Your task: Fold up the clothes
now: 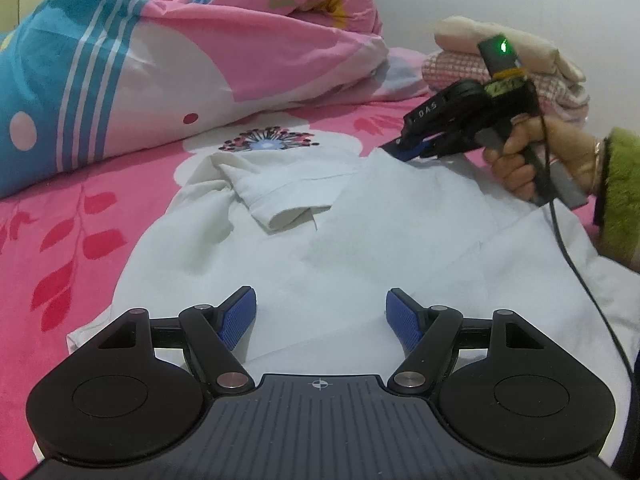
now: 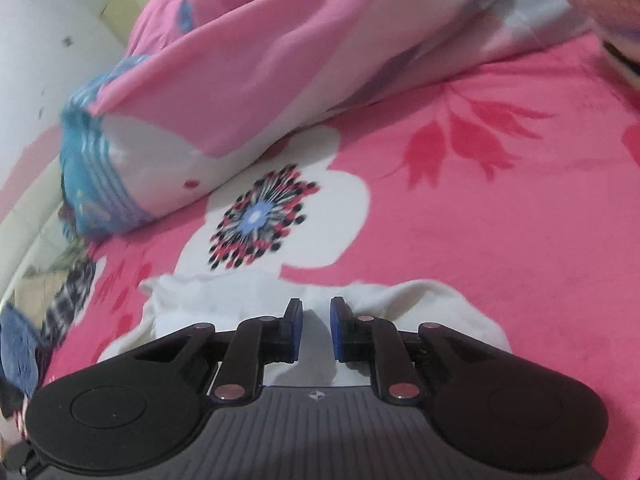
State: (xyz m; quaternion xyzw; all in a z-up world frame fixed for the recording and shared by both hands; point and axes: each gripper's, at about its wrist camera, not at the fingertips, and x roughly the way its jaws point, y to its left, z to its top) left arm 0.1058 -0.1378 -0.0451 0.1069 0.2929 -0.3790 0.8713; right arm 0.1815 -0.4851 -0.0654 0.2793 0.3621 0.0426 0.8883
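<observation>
A white shirt (image 1: 360, 240) lies spread on the pink floral bed (image 1: 60, 240), one sleeve (image 1: 276, 196) already folded across its chest; the left gripper (image 1: 320, 312) hovers released over the near hem, jaws wide and holding nothing; the right gripper (image 2: 316, 324) sits at the far shoulder edge, jaws narrowly parted with white cloth beneath them, not visibly pinched. Risks, as I judge them: closing there may catch only the top layer, or snag the bedsheet; dragging could undo the folded sleeve; the trailing cable (image 1: 576, 272) might rumple the shirt.
</observation>
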